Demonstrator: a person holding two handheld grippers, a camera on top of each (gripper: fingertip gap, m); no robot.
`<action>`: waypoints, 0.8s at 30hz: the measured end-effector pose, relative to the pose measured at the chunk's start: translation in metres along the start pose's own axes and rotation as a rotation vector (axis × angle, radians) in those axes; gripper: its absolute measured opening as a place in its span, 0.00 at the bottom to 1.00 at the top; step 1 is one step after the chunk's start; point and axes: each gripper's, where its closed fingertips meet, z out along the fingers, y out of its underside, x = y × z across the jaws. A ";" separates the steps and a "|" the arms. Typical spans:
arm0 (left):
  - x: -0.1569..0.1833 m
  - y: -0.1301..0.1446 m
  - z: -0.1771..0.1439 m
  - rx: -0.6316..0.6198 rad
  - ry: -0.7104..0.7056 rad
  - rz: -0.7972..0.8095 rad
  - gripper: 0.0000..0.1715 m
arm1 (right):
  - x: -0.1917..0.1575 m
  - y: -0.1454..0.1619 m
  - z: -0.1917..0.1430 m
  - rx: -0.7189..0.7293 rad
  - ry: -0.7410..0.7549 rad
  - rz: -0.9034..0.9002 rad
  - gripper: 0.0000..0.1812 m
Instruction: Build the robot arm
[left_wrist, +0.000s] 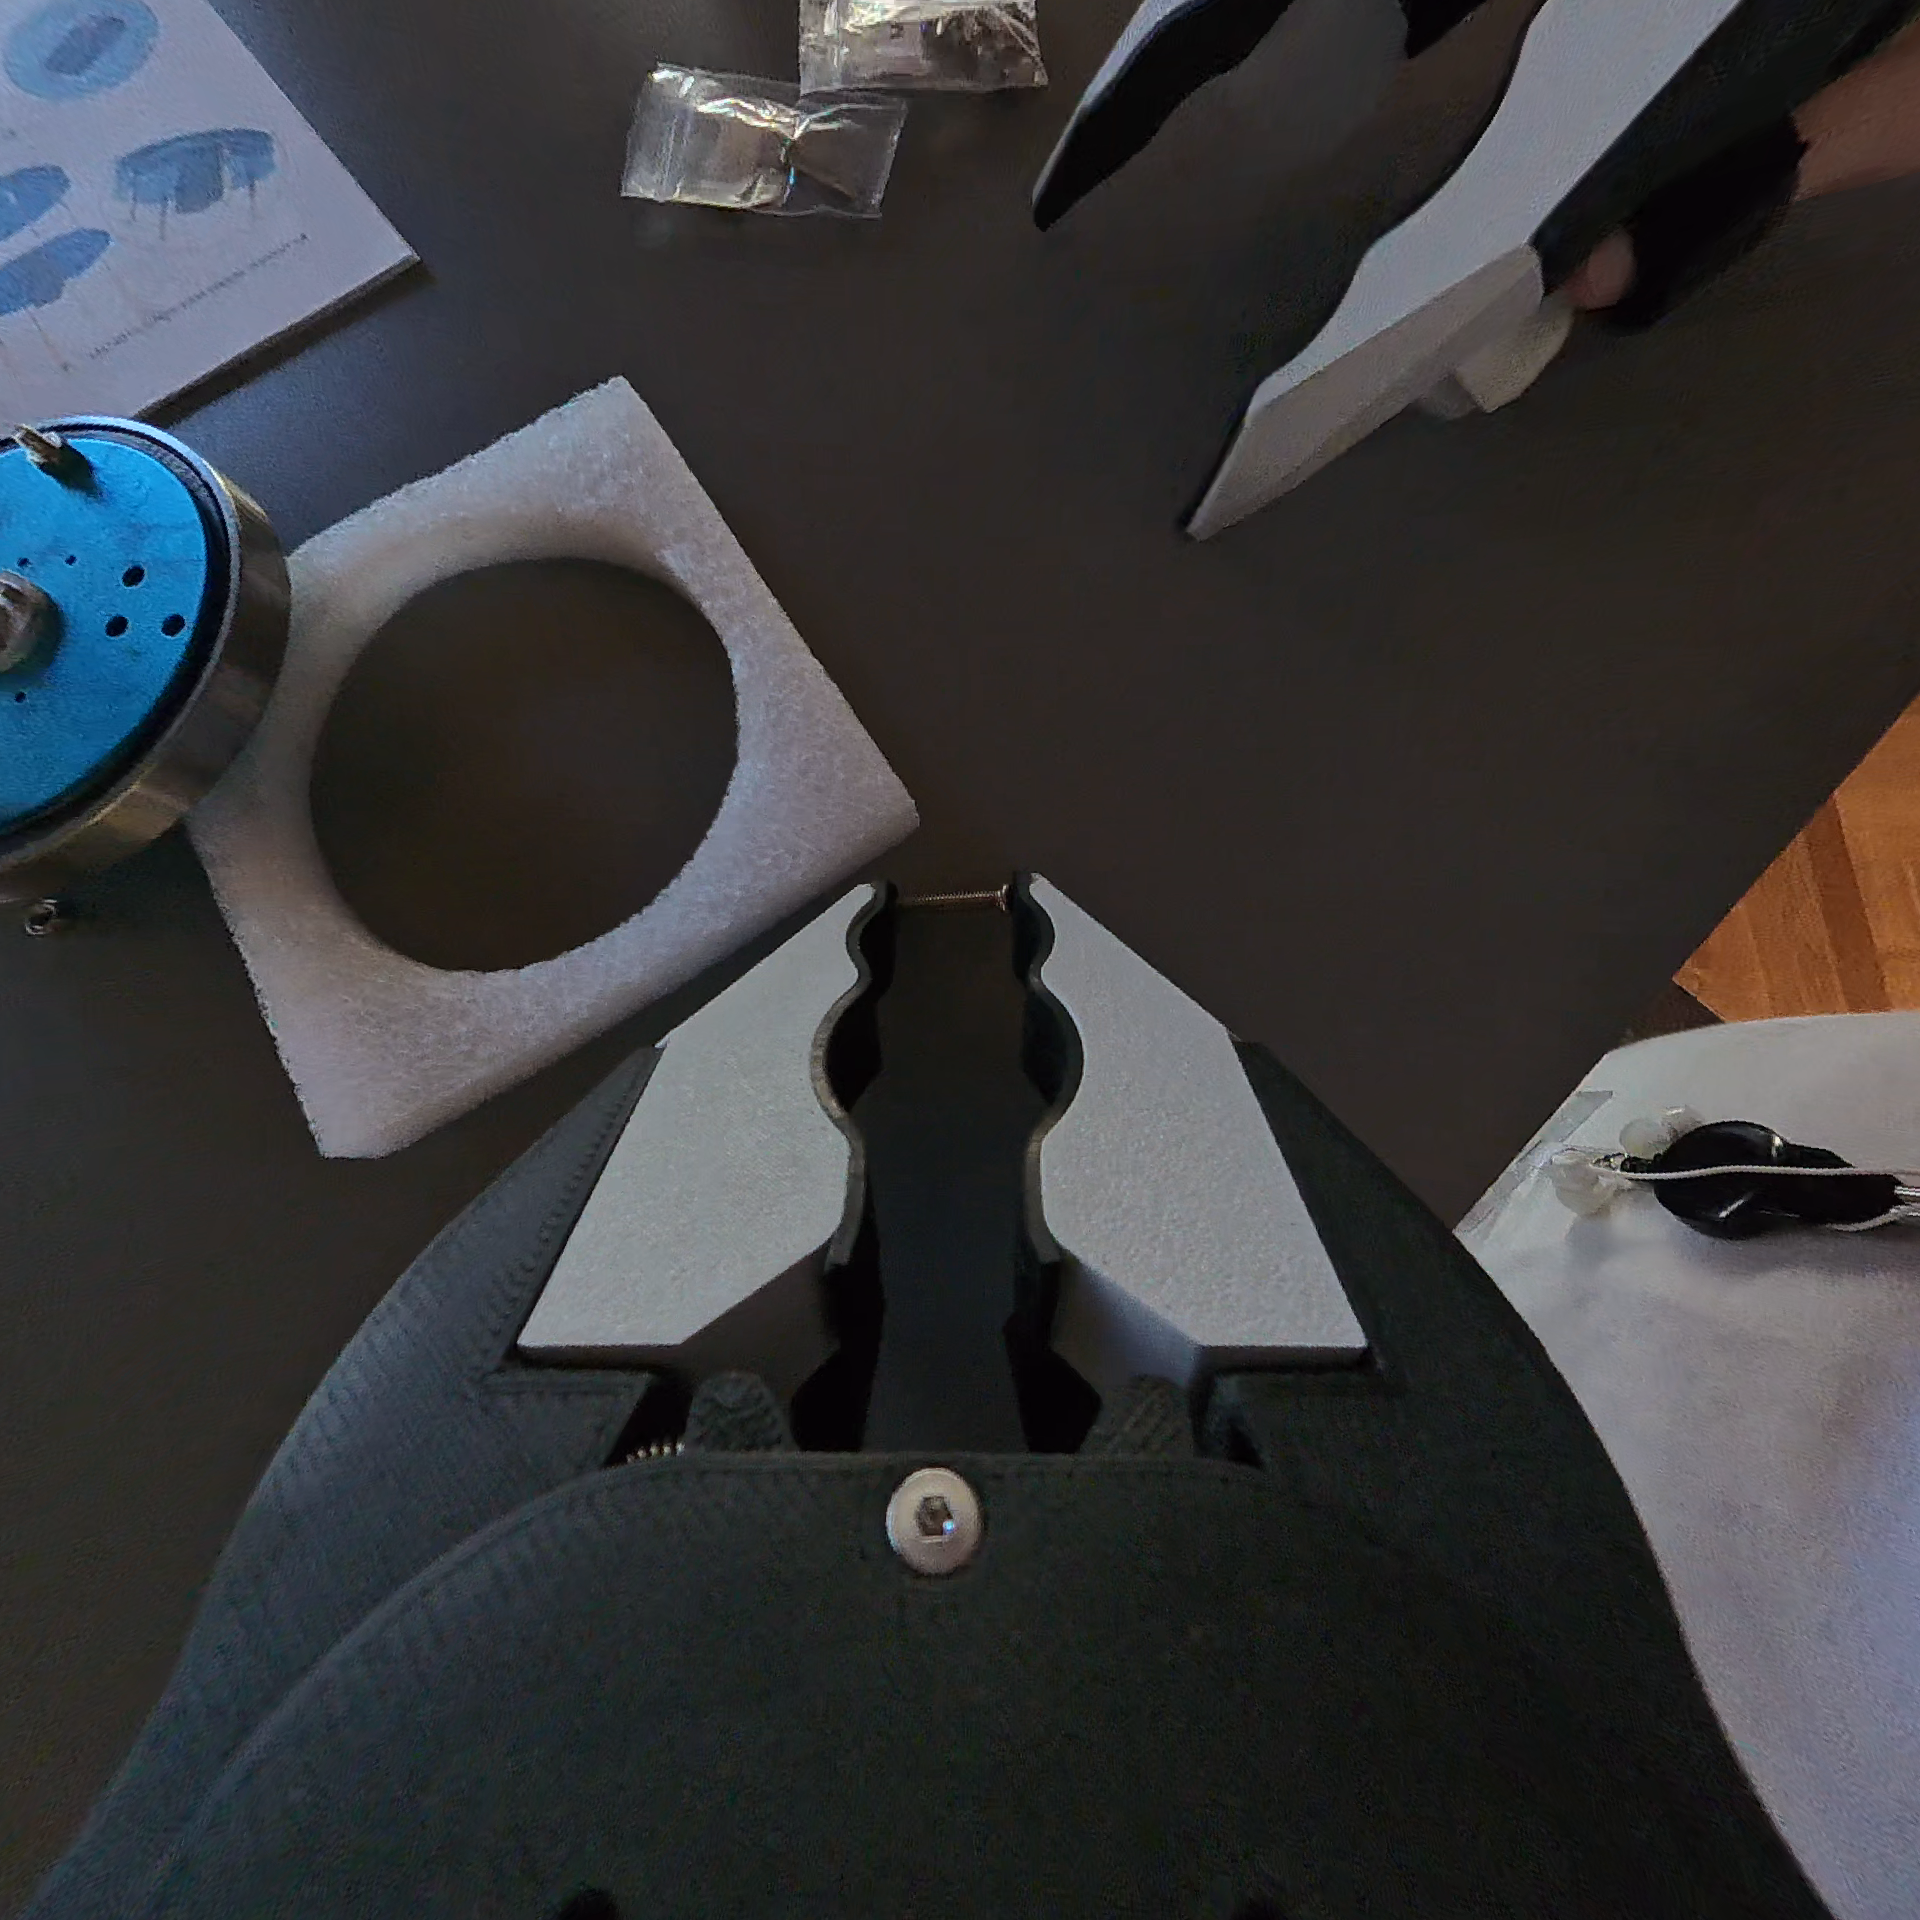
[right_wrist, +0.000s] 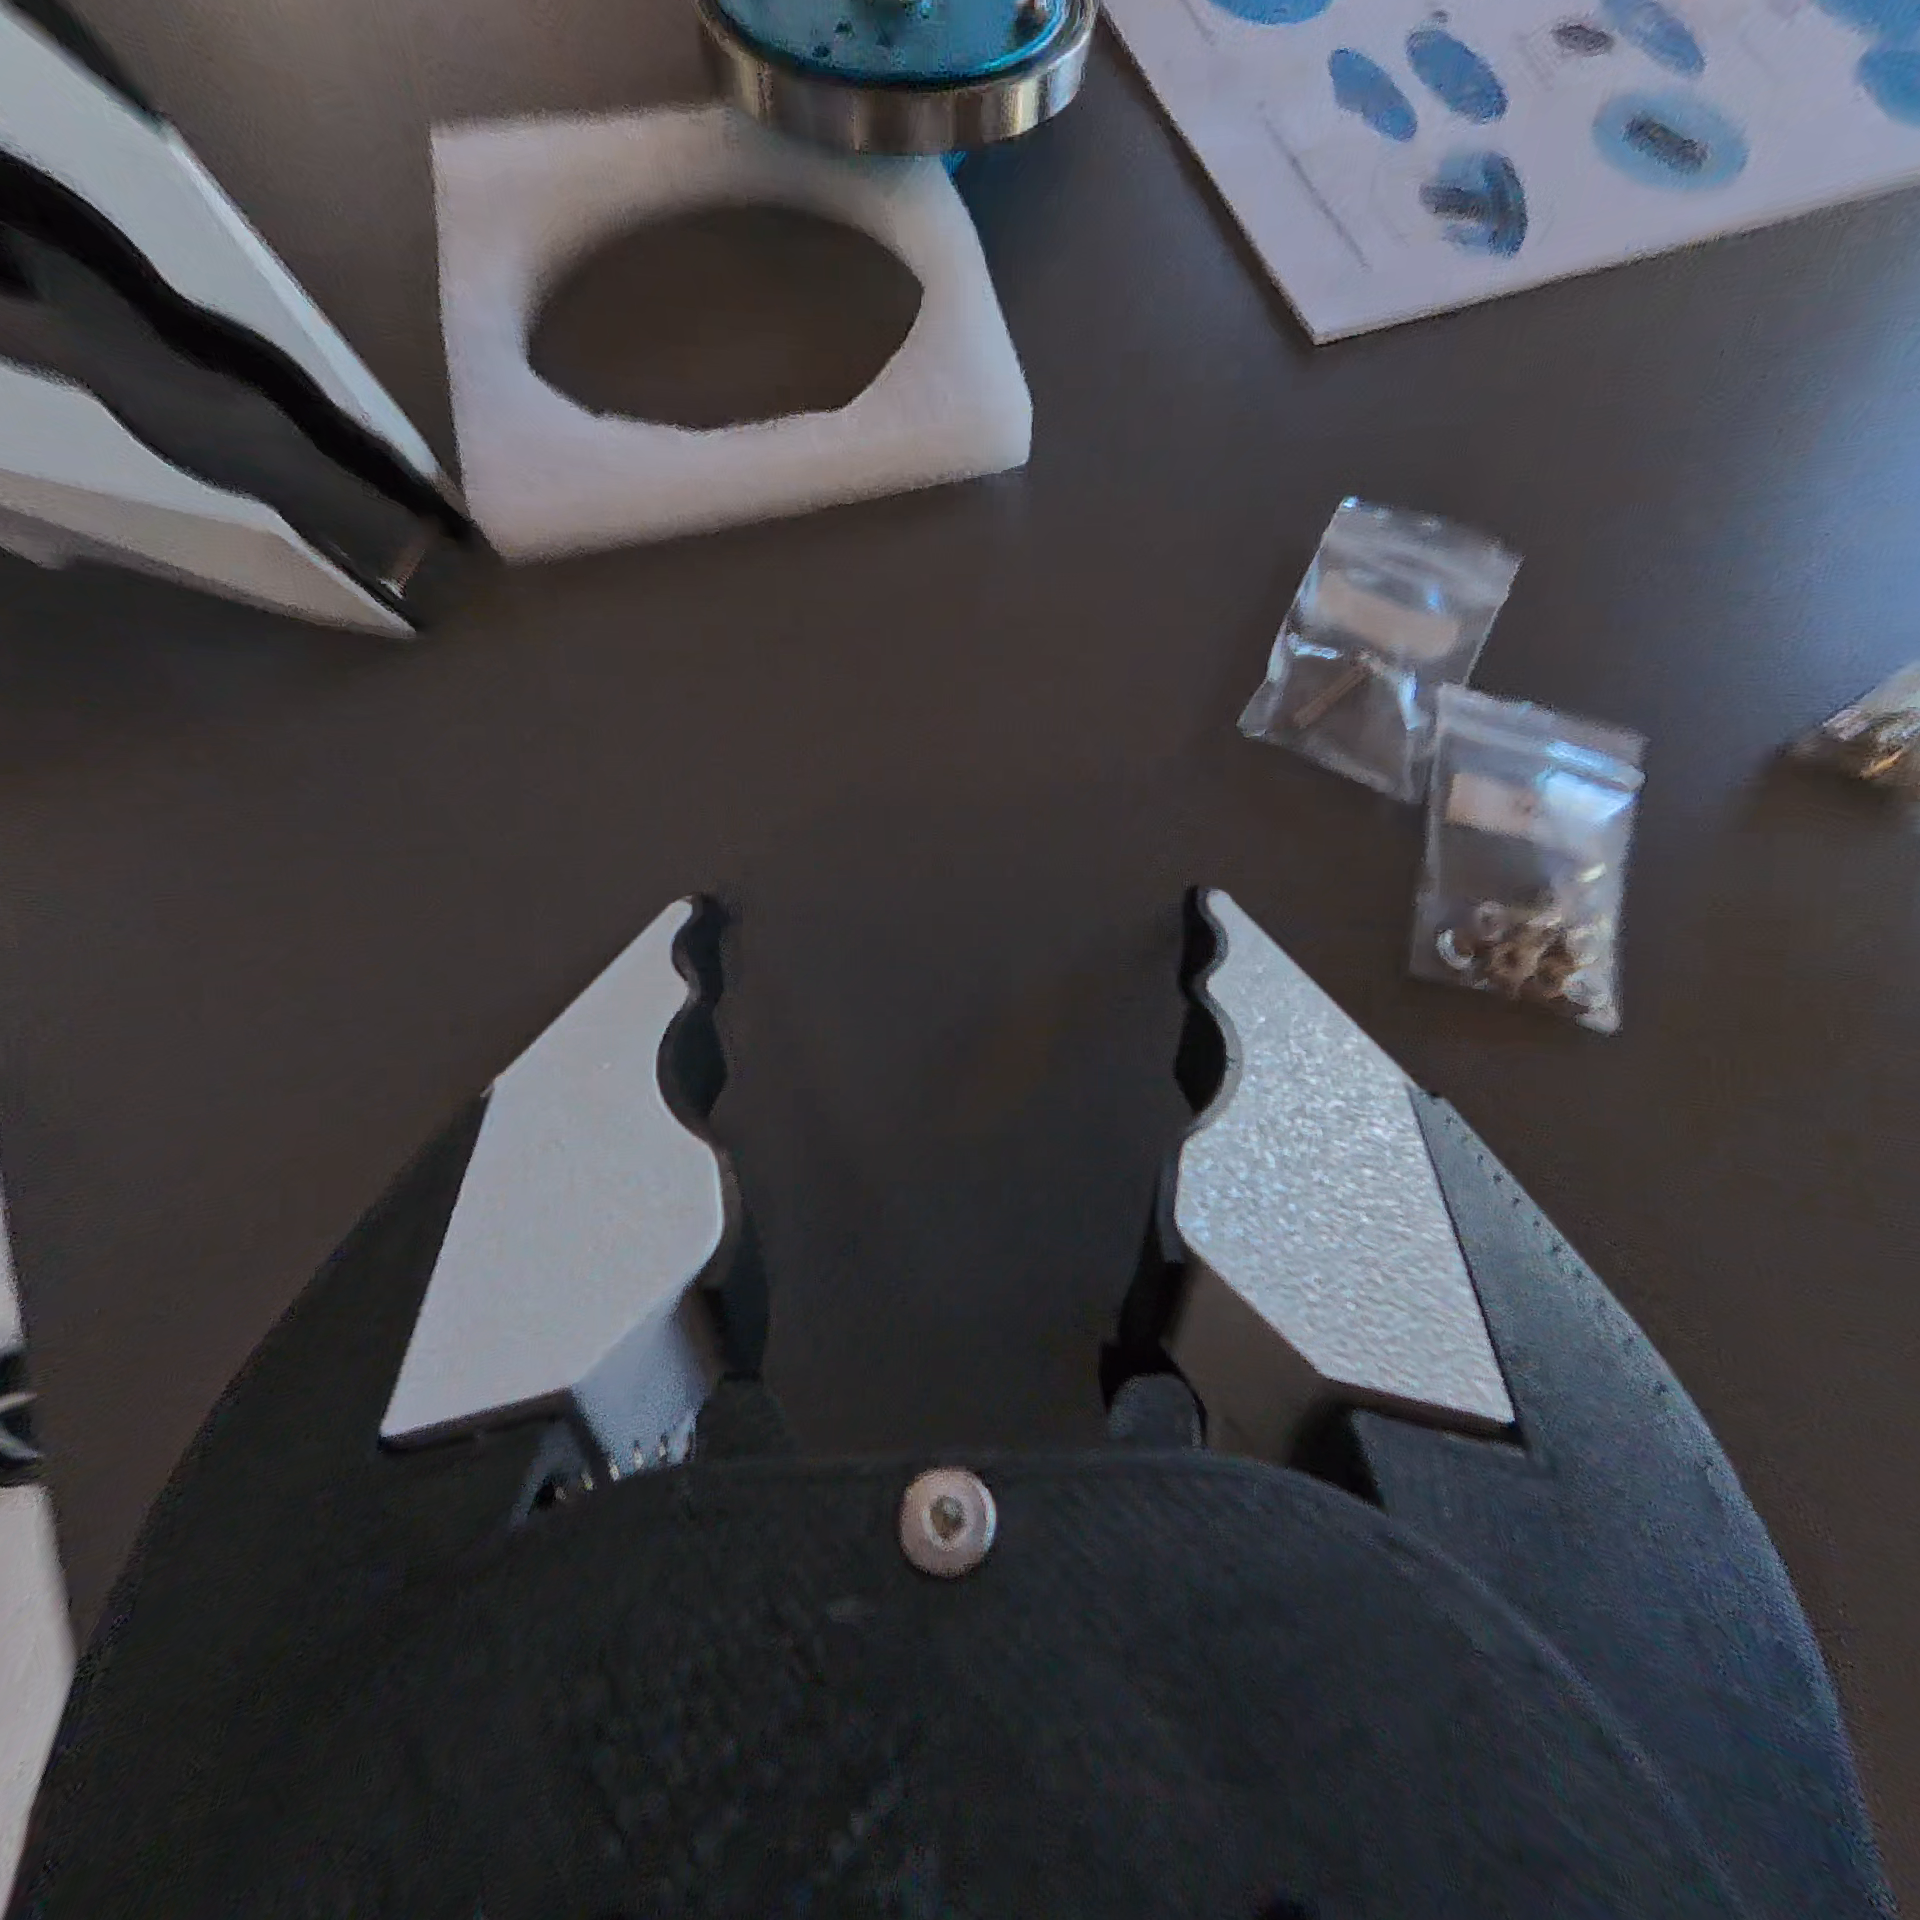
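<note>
My left gripper (left_wrist: 954, 891) is shut on a small metal screw (left_wrist: 951, 902), held crosswise between the fingertips just above the dark table (left_wrist: 1143, 675). It hovers next to the corner of a white foam square with a round hole (left_wrist: 810, 748). My right gripper (right_wrist: 954, 900) is open and empty over the bare dark table (right_wrist: 831, 727). In the left wrist view it (left_wrist: 1120, 372) shows at the upper right, held by a gloved hand. The left gripper (right_wrist: 410, 592) shows at the left edge of the right wrist view, beside the foam (right_wrist: 977, 343).
A blue round device with a metal rim (left_wrist: 94, 623) rests against the foam's far side. A printed sheet (left_wrist: 208, 260) and small clear bags of hardware (left_wrist: 764, 140) (right_wrist: 1527, 862) lie nearby. A white cloth with a black object (left_wrist: 1745, 1195) is at the right, by the table edge over the wood floor (left_wrist: 1818, 904). From either gripper's tips it is about 12 cm to the foam (right_wrist: 977, 343). My left wrist view (left_wrist: 529, 461) looks at it from another angle.
</note>
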 end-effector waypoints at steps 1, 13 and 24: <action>-0.001 0.000 0.000 -0.003 0.000 0.003 0.13 | -0.001 0.000 0.001 -0.002 -0.012 0.038 0.50; -0.003 0.003 -0.010 0.036 0.119 0.046 0.13 | -0.004 0.002 0.004 -0.024 -0.004 0.012 0.63; -0.015 0.007 -0.023 0.108 0.257 0.101 0.13 | -0.004 0.002 0.004 -0.024 -0.003 0.009 0.63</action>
